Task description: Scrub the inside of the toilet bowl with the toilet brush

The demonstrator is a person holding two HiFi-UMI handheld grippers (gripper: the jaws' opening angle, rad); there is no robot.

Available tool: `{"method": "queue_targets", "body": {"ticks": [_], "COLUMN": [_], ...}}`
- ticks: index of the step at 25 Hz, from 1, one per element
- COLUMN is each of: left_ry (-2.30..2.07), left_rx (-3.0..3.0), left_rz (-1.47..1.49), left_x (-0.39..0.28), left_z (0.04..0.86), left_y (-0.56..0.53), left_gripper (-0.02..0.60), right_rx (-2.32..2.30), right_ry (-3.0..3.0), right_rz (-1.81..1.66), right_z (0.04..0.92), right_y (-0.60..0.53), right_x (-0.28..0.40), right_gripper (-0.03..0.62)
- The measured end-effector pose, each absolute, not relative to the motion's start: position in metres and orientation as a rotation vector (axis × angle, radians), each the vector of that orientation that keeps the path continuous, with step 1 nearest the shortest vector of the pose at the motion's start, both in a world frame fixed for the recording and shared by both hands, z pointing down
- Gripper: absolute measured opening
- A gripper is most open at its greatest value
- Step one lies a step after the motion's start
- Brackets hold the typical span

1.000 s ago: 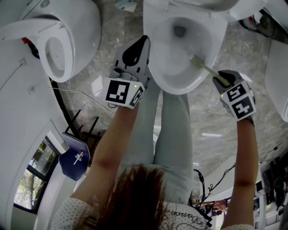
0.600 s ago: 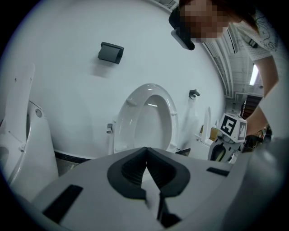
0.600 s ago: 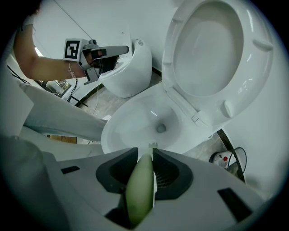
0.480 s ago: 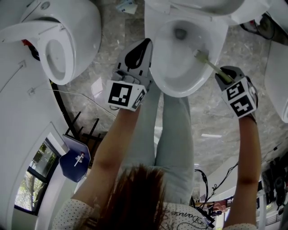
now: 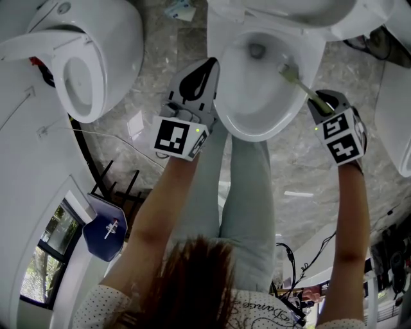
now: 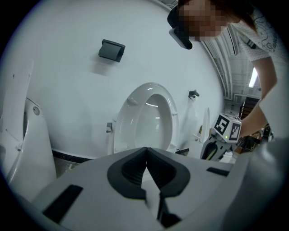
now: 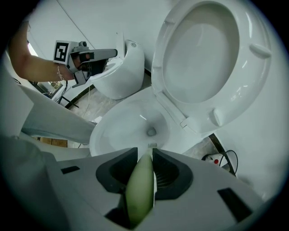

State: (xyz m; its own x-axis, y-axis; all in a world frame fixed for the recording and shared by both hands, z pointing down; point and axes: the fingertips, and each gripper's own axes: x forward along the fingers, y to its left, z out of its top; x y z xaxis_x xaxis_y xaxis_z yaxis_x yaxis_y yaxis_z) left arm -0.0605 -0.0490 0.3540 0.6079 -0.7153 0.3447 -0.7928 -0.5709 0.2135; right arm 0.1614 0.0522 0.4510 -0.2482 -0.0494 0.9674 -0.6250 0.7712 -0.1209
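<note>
You've got two grippers: left gripper [image 5: 207, 67], right gripper [image 5: 320, 103]. Two marker cubes, one per gripper: left cube [image 5: 178, 137], right cube [image 5: 340, 138]. One toilet brush [image 5: 297, 82].

Two toilets for sure in head view: toilet bowl [image 5: 253, 132] in front of you, second toilet [image 5: 109, 38] to its left. White shape [image 5: 399, 128] at the right edge could be a third, can't tell.

One raised seat [image 7: 203, 54].

Two paper scraps on the floor: near scrap [image 5: 136, 124], far scrap [image 5: 180, 9].

One dark blue object [image 5: 106, 226].

Two dark wall fittings: big fitting [image 6: 111, 49], small fitting [image 6: 193, 94].

One red-buttoned white device [image 7: 216, 159].
</note>
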Motion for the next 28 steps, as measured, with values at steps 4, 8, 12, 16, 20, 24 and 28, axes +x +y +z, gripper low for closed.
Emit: {"method": "queue_targets", "body": {"ticks": [4,8,12,16,20,24,28], "left_ry": [-1.214,-1.212,-1.215,-1.222,-1.223,-1.221,-1.219], "left_rx": [2.490,2.487,2.483,2.483,2.484,2.488,2.490], "left_rz": [0.311,0.312,0.314,0.318,0.319,0.322,0.323], "left_x": [-0.063,-0.065,-0.067,-0.070,-0.071,-0.071,-0.074], "left_z": [0.355,0.355,0.356,0.358,0.358,0.357,0.356], "left_y": [-0.051,-0.053,-0.055,-0.056,-0.055,-0.055,-0.053], "left_gripper": [0.002,0.002,0.002,0.002,0.001,0.002,0.002], "right_rx": [0.564,0.596,0.623,0.642,0.671,0.705,0.736], "right_ry": [-1.760,-1.763,-1.769,-1.780,-1.797,-1.825,-1.831], "right_rz": [0.590,0.582,0.552,0.519,0.492,0.467,0.464], "right_z": [0.451,0.452,0.452,0.457,0.453,0.453,0.449], "right_y": [0.046,0.037,0.027,0.023,0.014,0.008,0.001], "right_x": [0.163,0.163,0.162,0.161,0.159,0.155,0.151], "right_gripper": [0.114,0.115,0.114,0.114,0.114,0.114,0.114]}}
